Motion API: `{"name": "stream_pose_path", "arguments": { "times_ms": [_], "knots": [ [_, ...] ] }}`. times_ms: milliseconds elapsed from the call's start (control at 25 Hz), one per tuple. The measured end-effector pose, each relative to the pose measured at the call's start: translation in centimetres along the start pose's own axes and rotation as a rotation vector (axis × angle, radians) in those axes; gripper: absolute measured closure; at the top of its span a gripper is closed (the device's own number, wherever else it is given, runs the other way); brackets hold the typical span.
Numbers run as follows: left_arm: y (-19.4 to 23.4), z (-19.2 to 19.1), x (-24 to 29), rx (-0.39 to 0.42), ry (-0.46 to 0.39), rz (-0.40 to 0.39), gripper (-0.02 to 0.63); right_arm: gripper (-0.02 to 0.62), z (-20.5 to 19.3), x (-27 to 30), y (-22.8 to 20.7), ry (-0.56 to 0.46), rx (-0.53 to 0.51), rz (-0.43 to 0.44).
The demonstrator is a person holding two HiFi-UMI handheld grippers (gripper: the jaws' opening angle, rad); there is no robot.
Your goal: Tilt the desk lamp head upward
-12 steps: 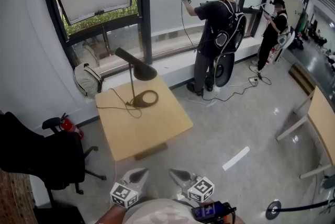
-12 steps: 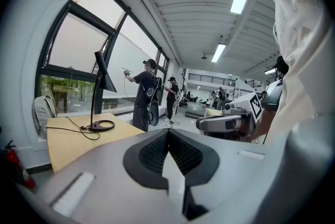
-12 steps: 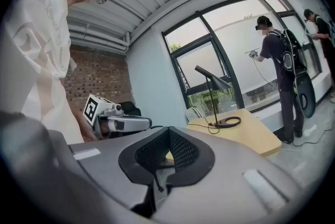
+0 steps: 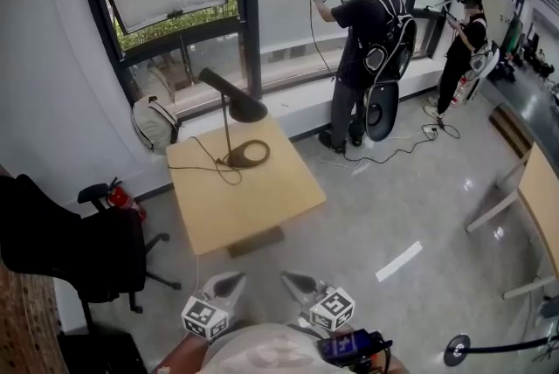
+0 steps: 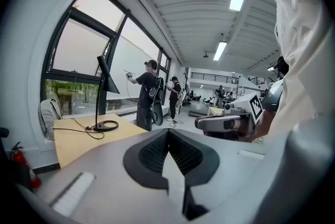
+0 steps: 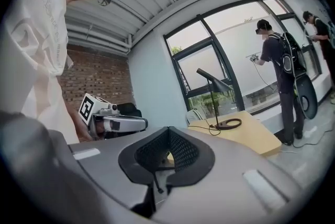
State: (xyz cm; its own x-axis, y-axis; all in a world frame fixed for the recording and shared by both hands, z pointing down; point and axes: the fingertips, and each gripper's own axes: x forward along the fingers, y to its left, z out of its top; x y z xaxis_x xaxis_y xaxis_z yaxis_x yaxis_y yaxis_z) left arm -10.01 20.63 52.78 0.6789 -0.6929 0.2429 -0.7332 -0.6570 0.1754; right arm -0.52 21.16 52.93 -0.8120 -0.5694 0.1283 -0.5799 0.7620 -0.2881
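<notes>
A black desk lamp point(image 4: 229, 123) stands at the far end of a light wooden table point(image 4: 253, 206). Its cone head point(image 4: 241, 108) points down over a ring-shaped base point(image 4: 246, 155), and its cord trails left. The lamp point(image 5: 104, 81) also shows in the left gripper view, and the lamp point(image 6: 214, 84) in the right gripper view. My left gripper point(image 4: 229, 283) and right gripper point(image 4: 293, 281) hang side by side well short of the table's near edge. Both are shut and hold nothing.
A black office chair point(image 4: 61, 250) and a red fire extinguisher point(image 4: 122, 202) stand left of the table. A backpack point(image 4: 155, 123) leans under the window. Two people point(image 4: 367, 40) work at the glass, with cables on the floor. Another table point(image 4: 537, 206) stands at right.
The head view has shifted slightly, so table and lamp sit a bit higher and further right in the picture. Both grippers stay low near my body, shut as before.
</notes>
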Motion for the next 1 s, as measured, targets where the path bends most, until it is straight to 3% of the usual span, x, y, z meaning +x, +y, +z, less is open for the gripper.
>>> {"name": "stream_pose_path", "arguments": {
  "times_ms": [1000],
  "knots": [
    [-1.7, -0.5, 0.9, 0.007, 0.021, 0.006, 0.604, 0.583, -1.4, -1.7, -1.7, 0.017, 0.024, -0.043]
  ]
}}
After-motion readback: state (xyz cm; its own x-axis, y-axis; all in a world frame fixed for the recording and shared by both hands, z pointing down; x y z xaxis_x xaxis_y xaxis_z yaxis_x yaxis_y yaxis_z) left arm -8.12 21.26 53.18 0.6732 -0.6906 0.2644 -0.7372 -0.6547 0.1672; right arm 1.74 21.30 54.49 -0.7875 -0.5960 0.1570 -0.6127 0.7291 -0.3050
